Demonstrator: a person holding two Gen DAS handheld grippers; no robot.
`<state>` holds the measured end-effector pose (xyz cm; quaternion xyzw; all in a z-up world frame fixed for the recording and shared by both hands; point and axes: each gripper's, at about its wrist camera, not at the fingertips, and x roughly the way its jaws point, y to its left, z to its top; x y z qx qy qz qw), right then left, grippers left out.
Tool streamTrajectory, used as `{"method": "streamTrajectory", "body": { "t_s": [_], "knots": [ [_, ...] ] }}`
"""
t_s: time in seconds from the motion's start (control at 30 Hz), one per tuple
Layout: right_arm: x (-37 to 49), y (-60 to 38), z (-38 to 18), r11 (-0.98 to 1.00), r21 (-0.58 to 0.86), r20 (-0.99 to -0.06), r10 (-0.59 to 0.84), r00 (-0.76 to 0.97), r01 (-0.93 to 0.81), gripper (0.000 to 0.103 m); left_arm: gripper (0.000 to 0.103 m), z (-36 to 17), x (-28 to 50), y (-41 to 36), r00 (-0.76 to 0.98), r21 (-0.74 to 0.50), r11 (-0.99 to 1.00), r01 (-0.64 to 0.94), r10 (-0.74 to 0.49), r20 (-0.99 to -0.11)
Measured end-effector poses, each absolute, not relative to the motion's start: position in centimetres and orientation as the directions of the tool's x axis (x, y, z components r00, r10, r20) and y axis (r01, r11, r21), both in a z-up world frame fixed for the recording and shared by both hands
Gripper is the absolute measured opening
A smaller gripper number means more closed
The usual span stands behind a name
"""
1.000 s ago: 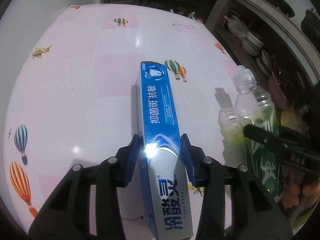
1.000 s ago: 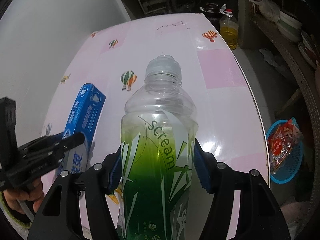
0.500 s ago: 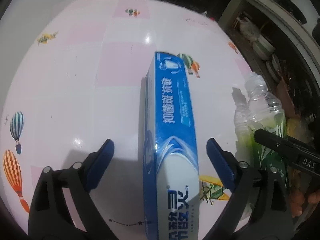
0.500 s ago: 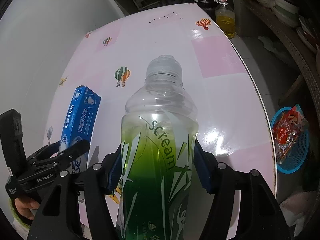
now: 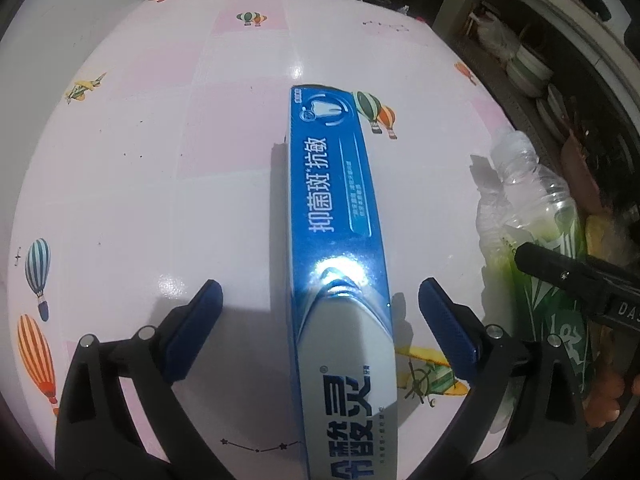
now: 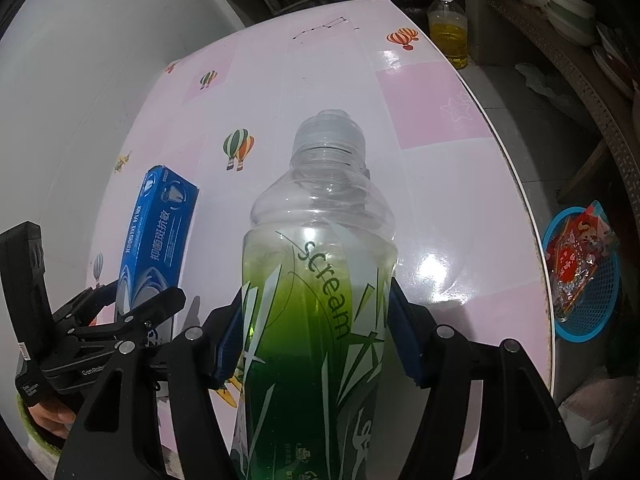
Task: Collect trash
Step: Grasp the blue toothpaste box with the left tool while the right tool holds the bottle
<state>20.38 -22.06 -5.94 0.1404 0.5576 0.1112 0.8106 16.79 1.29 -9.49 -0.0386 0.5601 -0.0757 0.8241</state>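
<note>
Trash here lies on the pink table [image 5: 168, 184]: a green bottle [image 6: 320, 292] clamped in the right gripper [image 6: 316, 332], and a blue toothpaste box [image 5: 336, 248] lying flat between the left gripper [image 5: 320, 312]'s opening jaws, untouched. Centre the pads on the box's long sides before squeezing.

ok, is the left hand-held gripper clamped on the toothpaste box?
No, the left hand-held gripper is opening, and its pads stand clear of the toothpaste box on both sides.
</note>
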Motion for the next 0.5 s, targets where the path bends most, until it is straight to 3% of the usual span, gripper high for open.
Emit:
{"method": "streamTrajectory", "body": {
  "t_s": [0.5],
  "knots": [
    [20.5,-22.2,-6.3,0.931,0.363,-0.871,0.350,0.345,-0.030,0.063,0.094,-10.0,17.6,0.3,0.288,-0.052,0.984,0.168,-0.100,-0.953]
  ]
}}
